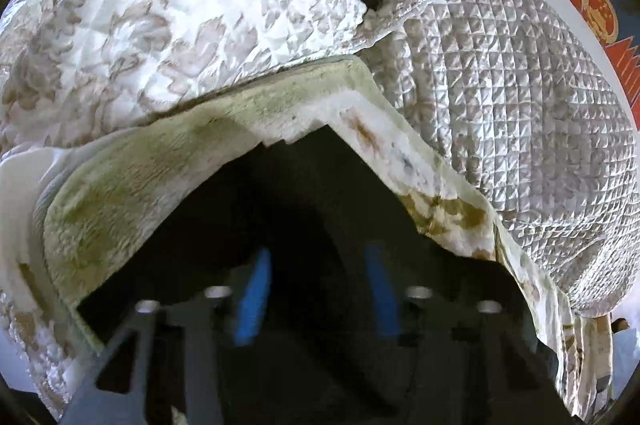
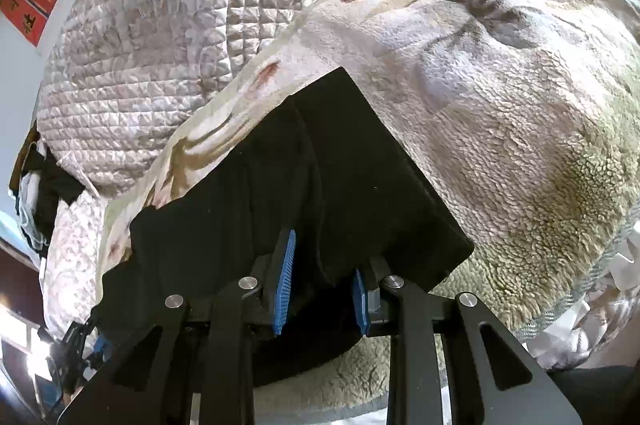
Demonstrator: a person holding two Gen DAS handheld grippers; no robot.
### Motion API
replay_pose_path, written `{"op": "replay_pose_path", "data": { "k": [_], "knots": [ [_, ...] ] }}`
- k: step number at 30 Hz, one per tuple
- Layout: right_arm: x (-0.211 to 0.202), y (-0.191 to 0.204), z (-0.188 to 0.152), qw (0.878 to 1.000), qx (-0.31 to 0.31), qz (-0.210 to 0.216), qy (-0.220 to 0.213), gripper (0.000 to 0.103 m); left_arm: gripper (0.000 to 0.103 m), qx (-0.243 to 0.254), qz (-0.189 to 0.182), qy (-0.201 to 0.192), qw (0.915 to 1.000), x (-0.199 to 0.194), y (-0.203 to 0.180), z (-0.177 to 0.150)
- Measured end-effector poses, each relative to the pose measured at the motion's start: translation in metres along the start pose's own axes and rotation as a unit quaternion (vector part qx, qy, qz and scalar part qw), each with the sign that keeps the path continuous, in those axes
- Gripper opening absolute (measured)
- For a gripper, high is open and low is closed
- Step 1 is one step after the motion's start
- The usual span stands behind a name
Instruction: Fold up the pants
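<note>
The black pants (image 2: 304, 169) lie on the fleece blanket (image 2: 500, 113) over the bed. The right gripper (image 2: 320, 289) stands spread around their near edge; the left gripper (image 1: 316, 289) hangs spread above dark cloth. Pinch both corners evenly before lifting the fold.

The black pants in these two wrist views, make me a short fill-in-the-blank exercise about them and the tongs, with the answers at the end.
1. The pants are ____ in colour.
2. The pads on the right tongs are ____ in colour.
3. The pants lie on a fleecy blanket printed with a ____ pattern.
4. Behind the blanket lies a pale ____ bedcover stitched in small squares.

Missing words: black; blue; floral; quilted
</note>
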State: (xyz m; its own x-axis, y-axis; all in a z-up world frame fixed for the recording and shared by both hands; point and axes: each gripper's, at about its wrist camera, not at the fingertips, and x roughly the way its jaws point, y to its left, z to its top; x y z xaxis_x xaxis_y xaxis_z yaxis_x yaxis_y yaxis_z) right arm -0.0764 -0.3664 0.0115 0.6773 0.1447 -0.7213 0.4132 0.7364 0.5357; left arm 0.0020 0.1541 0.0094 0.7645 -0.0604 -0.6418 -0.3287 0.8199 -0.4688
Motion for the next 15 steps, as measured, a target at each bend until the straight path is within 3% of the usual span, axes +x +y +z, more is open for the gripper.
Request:
{"op": "replay_pose_path", "data": {
  "k": [2,5,7,11,15],
  "knots": [
    [-0.001,0.0,0.001,1.0,0.004,0.002,-0.004,0.026,0.012,-0.001,0.007,-0.005,1.0,0.0,-0.001,0.003],
    [-0.001,0.001,0.002,1.0,0.004,-0.001,-0.01,0.025,0.007,-0.007,0.021,-0.014,0.9997,-0.01,-0.001,0.006],
    [-0.002,0.002,0.002,1.0,0.0,-0.007,-0.014,0.014,0.007,-0.004,0.031,-0.022,0.9993,-0.021,-0.001,0.007],
    [-0.015,0.006,0.004,1.0,-0.001,0.009,-0.029,0.011,0.001,0.015,0.076,-0.035,0.9964,-0.048,0.003,0.01],
    [-0.026,0.012,0.006,0.999,-0.005,0.023,-0.039,0.01,0.001,0.02,0.094,-0.041,0.9945,-0.069,0.017,0.01]
  ]
}}
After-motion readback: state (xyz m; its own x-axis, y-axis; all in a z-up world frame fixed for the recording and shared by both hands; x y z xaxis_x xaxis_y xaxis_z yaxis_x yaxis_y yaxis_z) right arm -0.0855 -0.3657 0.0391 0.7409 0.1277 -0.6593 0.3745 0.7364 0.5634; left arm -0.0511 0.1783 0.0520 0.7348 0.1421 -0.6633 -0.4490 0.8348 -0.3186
